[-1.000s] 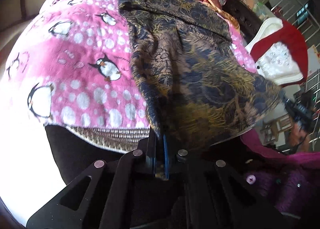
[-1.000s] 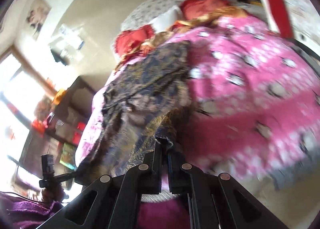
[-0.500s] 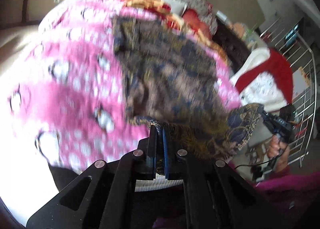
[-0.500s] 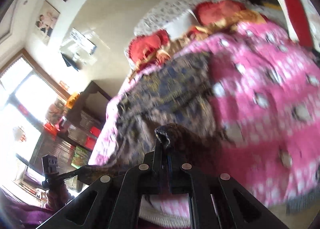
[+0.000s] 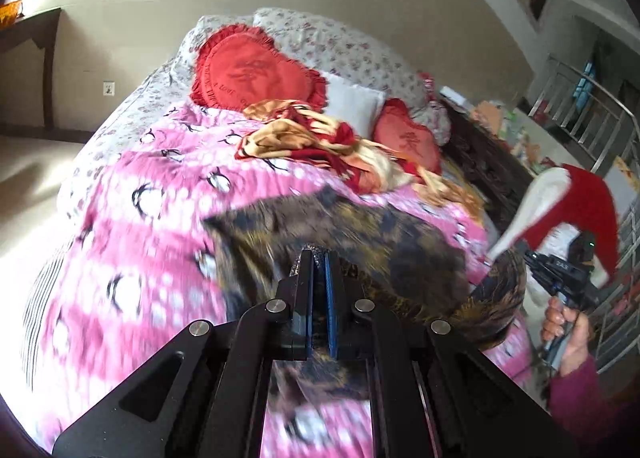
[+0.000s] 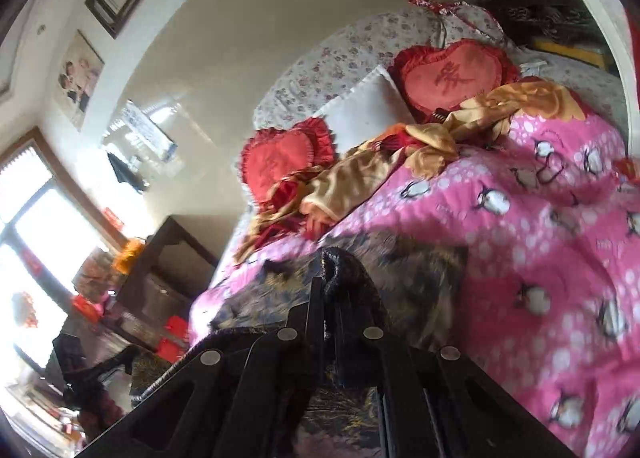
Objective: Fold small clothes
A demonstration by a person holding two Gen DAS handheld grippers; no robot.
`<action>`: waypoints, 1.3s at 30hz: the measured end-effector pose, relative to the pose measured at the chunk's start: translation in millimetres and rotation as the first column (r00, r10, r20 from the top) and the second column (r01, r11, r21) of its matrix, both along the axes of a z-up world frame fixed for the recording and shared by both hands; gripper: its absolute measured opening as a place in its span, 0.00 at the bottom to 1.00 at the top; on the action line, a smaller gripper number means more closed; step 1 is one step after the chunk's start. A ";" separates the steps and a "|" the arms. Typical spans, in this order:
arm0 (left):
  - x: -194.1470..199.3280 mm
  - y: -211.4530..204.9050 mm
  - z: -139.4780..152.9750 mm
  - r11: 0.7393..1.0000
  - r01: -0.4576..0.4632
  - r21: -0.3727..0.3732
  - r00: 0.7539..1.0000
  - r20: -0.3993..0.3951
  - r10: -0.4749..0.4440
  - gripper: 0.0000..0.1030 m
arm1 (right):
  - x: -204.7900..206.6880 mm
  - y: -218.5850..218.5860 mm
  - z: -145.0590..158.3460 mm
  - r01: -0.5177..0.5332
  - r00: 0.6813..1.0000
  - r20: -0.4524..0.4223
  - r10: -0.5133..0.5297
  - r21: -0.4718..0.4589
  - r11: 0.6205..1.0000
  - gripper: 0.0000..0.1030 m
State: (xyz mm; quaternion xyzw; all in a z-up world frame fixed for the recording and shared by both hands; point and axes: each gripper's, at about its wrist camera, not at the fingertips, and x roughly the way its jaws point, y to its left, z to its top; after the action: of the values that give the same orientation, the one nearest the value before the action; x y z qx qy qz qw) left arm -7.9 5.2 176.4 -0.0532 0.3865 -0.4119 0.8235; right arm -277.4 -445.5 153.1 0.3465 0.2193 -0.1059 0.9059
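A dark blue and gold patterned garment [image 5: 360,234] lies on the pink penguin blanket [image 5: 140,238]. My left gripper [image 5: 319,258] is shut on its near edge, a fold of cloth pinched between the jaws. My right gripper [image 6: 330,278] is shut on another corner of the same garment [image 6: 420,270], cloth bunched over its tip. In the left wrist view the right gripper [image 5: 532,258] shows at the right, held in a hand, with the garment's corner hanging from it. Both grippers hold the near edge raised above the bed.
Red heart cushions [image 5: 248,74], a white pillow [image 5: 352,106] and a crumpled red and gold cloth [image 5: 320,142] lie at the bed's head. A dark cabinet [image 6: 168,266] stands left of the bed. A metal railing [image 5: 592,114] and a red and white object [image 5: 568,206] are at the right.
Both grippers have lifted the garment's near edge and carried it forward over the rest of the cloth toward the bed's head. The views now tilt up to the pillows and wall.
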 end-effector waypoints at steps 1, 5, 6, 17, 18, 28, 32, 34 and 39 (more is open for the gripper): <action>16.7 -11.5 -7.5 1.000 -0.017 0.020 1.000 -0.008 0.017 0.04 | 12.3 -7.6 -3.8 0.009 1.000 -0.022 -0.009 -0.008 1.000 0.04; 72.0 -45.5 -39.6 0.995 -0.062 0.077 0.992 -0.102 0.070 0.04 | 55.9 -40.1 -27.9 0.050 0.995 -0.088 -0.049 0.002 0.999 0.04; 86.5 -52.7 -49.9 0.993 -0.076 0.090 0.986 -0.140 0.088 0.04 | 64.3 -47.9 -33.8 0.062 0.994 -0.093 -0.061 0.009 0.998 0.04; 132.3 -59.6 -60.1 0.993 -0.091 0.071 0.983 -0.151 0.101 0.51 | 100.7 -79.5 -52.7 0.094 0.982 -0.163 -0.097 -0.021 0.995 0.51; 126.6 -61.3 -55.0 0.994 -0.074 0.086 0.989 -0.123 0.084 0.51 | 95.7 -72.2 -46.5 0.088 0.985 -0.144 -0.094 -0.052 0.995 0.51; 85.3 -125.5 -105.8 0.936 0.066 0.345 0.995 -0.099 -0.034 0.53 | 161.2 -5.3 -73.0 -0.111 0.938 -0.345 0.024 -0.235 0.966 0.46; 122.8 -132.3 -118.9 0.957 -0.004 0.291 0.979 -0.193 0.063 0.53 | 195.4 -23.4 -85.5 -0.048 0.916 -0.395 -0.067 -0.275 0.960 0.46; 137.3 -120.4 -104.5 0.976 -0.050 0.211 0.969 -0.227 0.098 0.53 | 202.2 -24.4 -76.2 -0.040 0.906 -0.414 -0.083 -0.281 0.959 0.46; 129.0 -75.0 -59.3 0.992 -0.070 0.107 0.983 -0.162 0.086 0.55 | 200.2 35.0 -38.9 -0.217 0.946 -0.289 0.148 -0.223 0.950 0.50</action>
State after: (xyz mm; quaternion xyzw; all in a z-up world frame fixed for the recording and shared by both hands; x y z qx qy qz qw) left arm 121.1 -69.8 117.0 -0.0608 0.4718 -0.3533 0.8055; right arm -77.2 -410.5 114.2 0.1893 0.3562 -0.0939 0.9102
